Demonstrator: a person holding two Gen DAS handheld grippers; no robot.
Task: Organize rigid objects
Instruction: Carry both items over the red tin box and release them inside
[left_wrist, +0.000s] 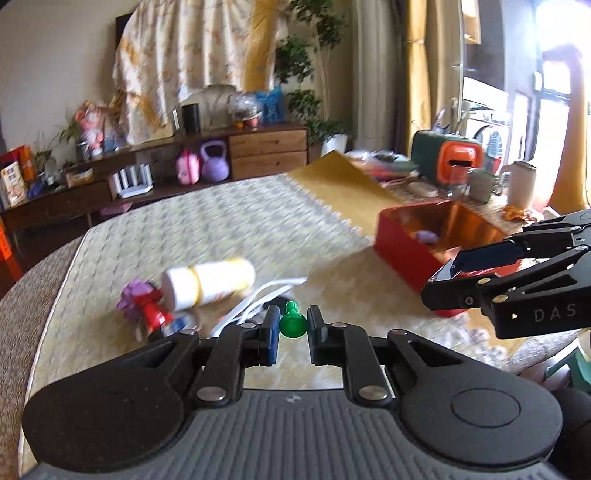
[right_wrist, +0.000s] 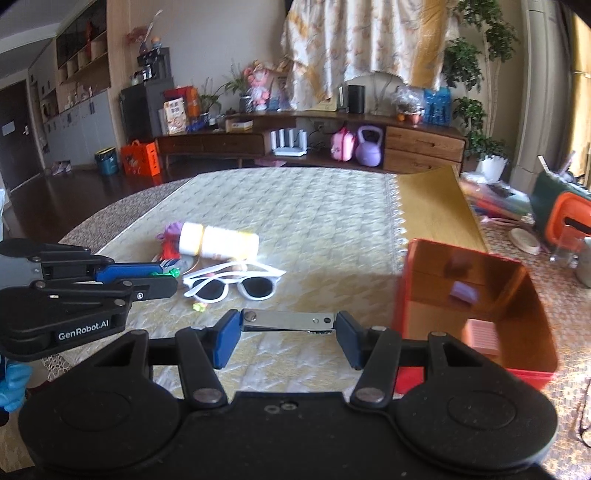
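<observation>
My left gripper (left_wrist: 292, 326) is shut on a small green plastic piece (left_wrist: 293, 322), held above the table; the gripper also shows at the left of the right wrist view (right_wrist: 162, 278). My right gripper (right_wrist: 288, 328) is shut end to end on a flat silver metal tool (right_wrist: 288, 320), just left of the red box (right_wrist: 532, 369). The box holds a pink ridged piece (right_wrist: 483, 336) and a purple piece (right_wrist: 464, 291). On the cloth lie a white and yellow bottle (right_wrist: 218, 242), white sunglasses (right_wrist: 236, 282) and a red and purple toy (left_wrist: 144, 308).
A yellow mat (right_wrist: 432, 206) lies behind the box. A green and orange bag (right_wrist: 561, 218), a mug (left_wrist: 480, 184) and a white jug (left_wrist: 521, 184) stand at the right. A small yellow-green bit (right_wrist: 198, 306) lies by the sunglasses. A wooden sideboard (right_wrist: 310, 144) stands beyond the table.
</observation>
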